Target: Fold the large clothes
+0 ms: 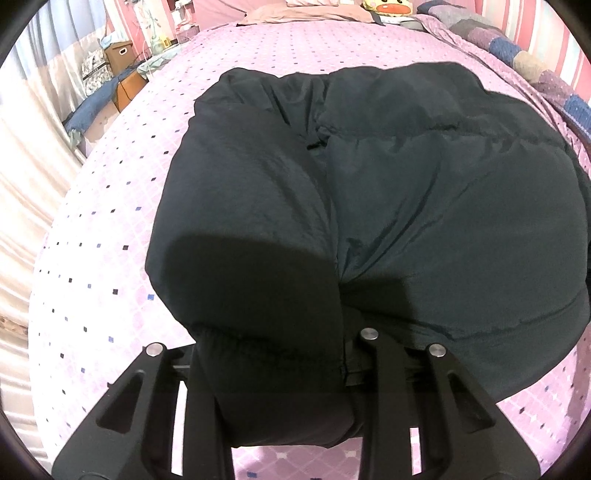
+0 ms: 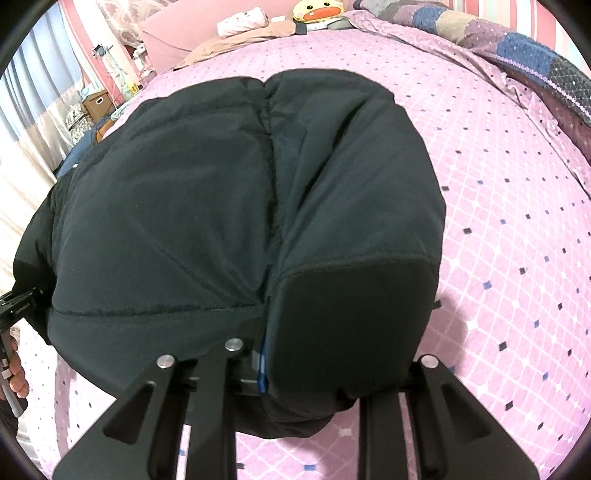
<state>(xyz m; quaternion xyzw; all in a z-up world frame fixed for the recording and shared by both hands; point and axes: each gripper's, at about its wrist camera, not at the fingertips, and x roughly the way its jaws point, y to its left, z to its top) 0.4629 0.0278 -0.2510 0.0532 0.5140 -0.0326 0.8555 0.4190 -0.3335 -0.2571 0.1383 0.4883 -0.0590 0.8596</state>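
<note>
black puffy jacket (image 1: 406,206) lies on the pink bed (image 1: 110,221), each near cuff draped between a gripper's spread fingers, left gripper (image 1: 273,369) and right gripper (image 2: 332,369), grip unclear.

Pink-sheeted bed (image 1: 110,229), striped walls (image 1: 554,33)

Pink diamond-patterned bedsheet (image 1: 110,229), patchwork quilt (image 2: 517,48) along the bed's edge, yellow duck plush (image 2: 318,10), pink pillow (image 2: 170,33), cardboard box (image 1: 118,51), pale curtains (image 1: 26,122).
</note>
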